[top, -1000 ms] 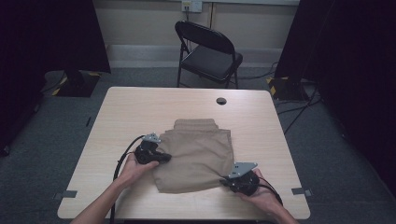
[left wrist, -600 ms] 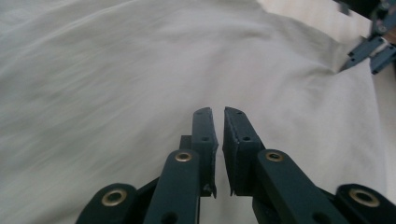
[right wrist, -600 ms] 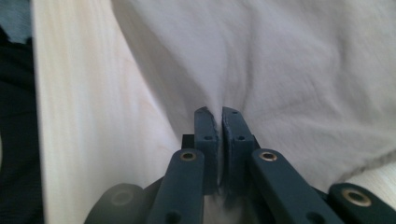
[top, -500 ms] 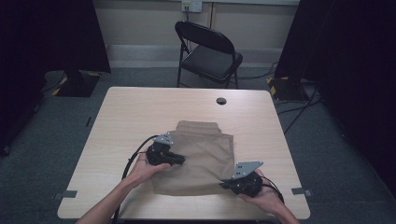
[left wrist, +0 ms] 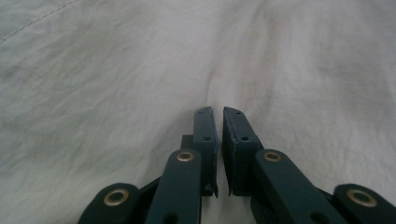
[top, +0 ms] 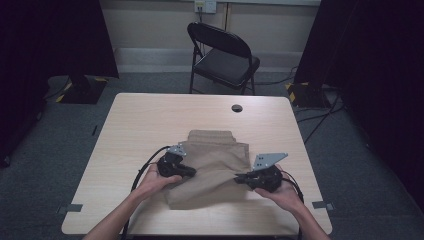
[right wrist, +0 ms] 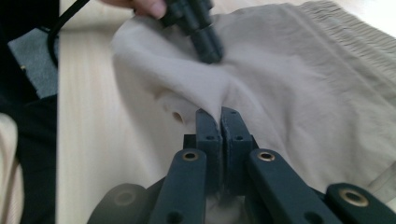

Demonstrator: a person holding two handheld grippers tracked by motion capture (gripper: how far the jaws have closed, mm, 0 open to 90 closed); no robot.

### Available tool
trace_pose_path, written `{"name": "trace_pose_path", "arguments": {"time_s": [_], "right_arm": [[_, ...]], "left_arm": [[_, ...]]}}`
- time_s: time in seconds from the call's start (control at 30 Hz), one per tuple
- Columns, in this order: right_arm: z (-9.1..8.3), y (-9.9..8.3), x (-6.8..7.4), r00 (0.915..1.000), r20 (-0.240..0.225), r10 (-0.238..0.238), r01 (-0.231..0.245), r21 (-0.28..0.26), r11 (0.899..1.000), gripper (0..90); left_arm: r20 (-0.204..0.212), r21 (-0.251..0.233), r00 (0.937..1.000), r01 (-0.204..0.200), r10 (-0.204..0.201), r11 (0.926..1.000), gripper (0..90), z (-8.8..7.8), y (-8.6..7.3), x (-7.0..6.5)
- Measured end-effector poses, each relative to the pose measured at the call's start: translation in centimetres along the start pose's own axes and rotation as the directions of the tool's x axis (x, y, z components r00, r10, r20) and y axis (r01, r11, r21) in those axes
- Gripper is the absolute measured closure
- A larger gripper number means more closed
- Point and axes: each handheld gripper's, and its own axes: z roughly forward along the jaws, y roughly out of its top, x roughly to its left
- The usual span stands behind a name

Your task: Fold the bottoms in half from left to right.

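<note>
The folding is half done: the right tool [right wrist: 219, 114] pinches the beige garment [top: 215, 170], while the left tool [left wrist: 215, 112], nearly closed, presses it empty on the worktop [top: 150, 120].

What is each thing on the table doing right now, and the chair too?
Tan cloth: folded, lying on the table, its near edges lifted and bunched.
Left gripper: jaws nearly together, pressed against the cloth; whether it pinches a fold cannot be told.
Right gripper: jaws shut on a fold of the cloth, lifting it.
Table: flat, bare wood around the cloth.
Folding chair: unfolded, standing behind the table.
</note>
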Motion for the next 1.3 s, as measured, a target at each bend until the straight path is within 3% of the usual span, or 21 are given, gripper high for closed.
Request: {"name": "trace_pose_path", "arguments": {"time_s": [0.13, 0.3, 0.5, 0.67, 0.8, 0.97, 1.17, 1.3], "right_arm": [[1.0, 0.3, -1.7, 0.9992, 0.011, 0.039, -0.039, 0.009, 0.999, 87.5], [2.2, -1.0, -2.6, 0.9953, 0.041, 0.088, -0.090, 0.038, 0.995, 85.0], [2.4, -2.2, -2.2, 0.9924, 0.074, 0.098, -0.103, 0.064, 0.993, 67.7], [2.4, -2.9, -1.8, 0.9935, 0.076, 0.085, -0.090, 0.063, 0.994, 57.9], [3.5, -3.6, -0.8, 0.9975, 0.059, 0.040, -0.048, 0.130, 0.990, 48.0], [3.6, -4.4, 0.1, 0.9978, 0.062, -0.025, 0.014, 0.169, 0.986, 44.2], [1.8, -5.8, 0.6, 0.9963, 0.076, -0.042, 0.028, 0.167, 0.986, 43.1], [2.0, -6.1, 1.2, 0.9910, 0.107, -0.081, 0.060, 0.187, 0.981, 46.2]], "left_arm": [[0.003, -0.003, 1.0000, 0.003, -0.003, 1.0000, 84.6, 0.0, -0.1, 0.0], [0.010, -0.007, 0.9999, 0.010, -0.010, 0.9999, 85.3, -0.1, -0.2, 0.2], [0.001, -0.011, 0.9999, 0.012, -0.012, 0.9999, 87.2, -0.1, -0.3, 0.2], [-0.013, -0.014, 0.9997, 0.020, -0.020, 0.9997, 88.4, -0.2, -0.4, 0.3], [-0.028, -0.021, 0.9990, 0.034, -0.035, 0.9992, 88.4, -0.5, -0.5, 0.6], [-0.026, -0.035, 0.9981, 0.055, -0.056, 0.9978, 89.0, -0.8, -0.9, 1.1], [-0.022, -0.041, 0.9978, 0.062, -0.063, 0.9972, 89.7, -0.7, -0.9, 1.2], [-0.026, -0.038, 0.9977, 0.062, -0.063, 0.9973, 89.7, -0.8, -0.8, 1.3]]}}
